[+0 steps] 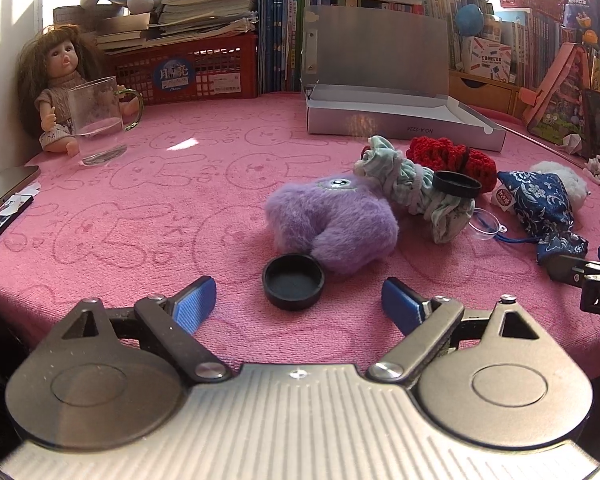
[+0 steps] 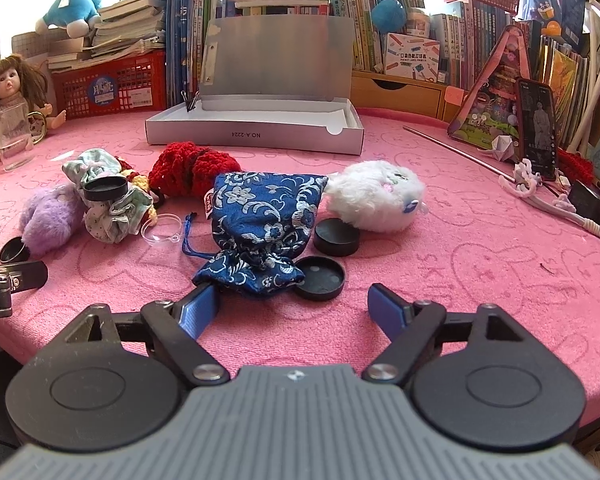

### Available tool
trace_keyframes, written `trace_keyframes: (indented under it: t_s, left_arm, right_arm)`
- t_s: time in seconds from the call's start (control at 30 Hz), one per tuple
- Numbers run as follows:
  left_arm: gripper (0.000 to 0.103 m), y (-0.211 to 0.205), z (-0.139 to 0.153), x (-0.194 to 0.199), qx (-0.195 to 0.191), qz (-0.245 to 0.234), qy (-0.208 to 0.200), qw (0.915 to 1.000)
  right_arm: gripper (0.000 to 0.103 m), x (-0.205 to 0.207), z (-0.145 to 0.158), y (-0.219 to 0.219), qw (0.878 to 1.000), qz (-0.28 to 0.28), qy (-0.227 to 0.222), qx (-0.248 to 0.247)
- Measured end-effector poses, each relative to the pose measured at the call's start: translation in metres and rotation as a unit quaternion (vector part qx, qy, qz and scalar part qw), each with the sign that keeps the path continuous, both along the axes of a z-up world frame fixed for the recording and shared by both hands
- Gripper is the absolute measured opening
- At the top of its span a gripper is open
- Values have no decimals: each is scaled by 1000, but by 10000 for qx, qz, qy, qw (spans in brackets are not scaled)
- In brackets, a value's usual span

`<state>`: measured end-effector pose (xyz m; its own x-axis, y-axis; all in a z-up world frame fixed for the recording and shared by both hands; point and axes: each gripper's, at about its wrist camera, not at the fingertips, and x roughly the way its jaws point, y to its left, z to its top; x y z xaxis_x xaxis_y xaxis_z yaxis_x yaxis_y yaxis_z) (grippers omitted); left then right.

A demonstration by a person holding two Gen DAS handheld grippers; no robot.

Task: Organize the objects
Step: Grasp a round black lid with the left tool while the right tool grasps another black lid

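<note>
1. Pink towelling cloth [image 1: 148, 208] covers the table, and the clutter lies across its middle; the open white box [image 2: 256, 136] at the back looks like the likely home for it, though that is a judgement.
2. Both tools stand wide and empty. The left gripper [image 1: 298, 304] has the black cap [image 1: 293, 281] sitting open side up just ahead, between the lines of its fingers but untouched, with the purple plush [image 1: 332, 220] right behind, touching or nearly so.
3. The right gripper [image 2: 294, 307] faces the neck of the blue brocade pouch [image 2: 260, 216]; its left pad is at the pouch's hem, and a second black lid [image 2: 320, 277] lies beside the hem.
4. For the cap, bring the pads down on opposite sides of the rim and close squarely; a skewed pinch will likely flip a shallow round piece away.
5. Keep clear of the plush fur, or it gets nipped in with the cap.
6. For the pouch, grip the gathered neck, not the slack body, which would sag.
7. Carry each item over the red knitted piece [image 2: 192, 168] to reach the box.
</note>
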<state>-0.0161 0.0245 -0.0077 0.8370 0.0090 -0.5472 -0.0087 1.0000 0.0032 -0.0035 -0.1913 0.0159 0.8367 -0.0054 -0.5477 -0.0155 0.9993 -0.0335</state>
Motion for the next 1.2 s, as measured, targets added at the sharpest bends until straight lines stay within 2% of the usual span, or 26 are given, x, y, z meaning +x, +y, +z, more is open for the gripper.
trace_keyframes:
  t_s: [0.07,0.13,0.23,0.4,0.63,0.77,0.93,1.1,1.2]
  left_arm:
    - [73,3,1,0,-17,28,-36,10000]
    - [64,8,3,1,-49,68,-72,9999]
    - [58,12,4,0,-57,75,-97,9999]
    - [56,12,2,-3,11,20,-137,9999]
    - [56,11,1,-2,63,23,-154,9999]
    - [56,10,0,-2,79,37,-167,9998]
    - [56,11,1,-1,59,13,-151,9999]
    - [55,11,0,-2,57,-25,-178,9998]
    - [50,10,0,-2,40,-83,-197,9998]
  right_arm:
    - [84,0,2,-2,10000,48,-33,30]
    - [79,-2,4,-4,9999,58,-85,93]
    - [76,-6,9,-11,9995,31,-227,194]
    - [74,-13,15,-23,9982,-158,-519,265]
    - [69,-12,14,-43,9951,-622,-568,518]
    - [65,-6,9,-37,9974,-541,-376,281]
    - [55,7,3,-20,9990,-352,-125,229]
    - [54,8,0,-9,9999,-92,-78,111]
    - [50,11,1,-8,9999,-44,-66,90]
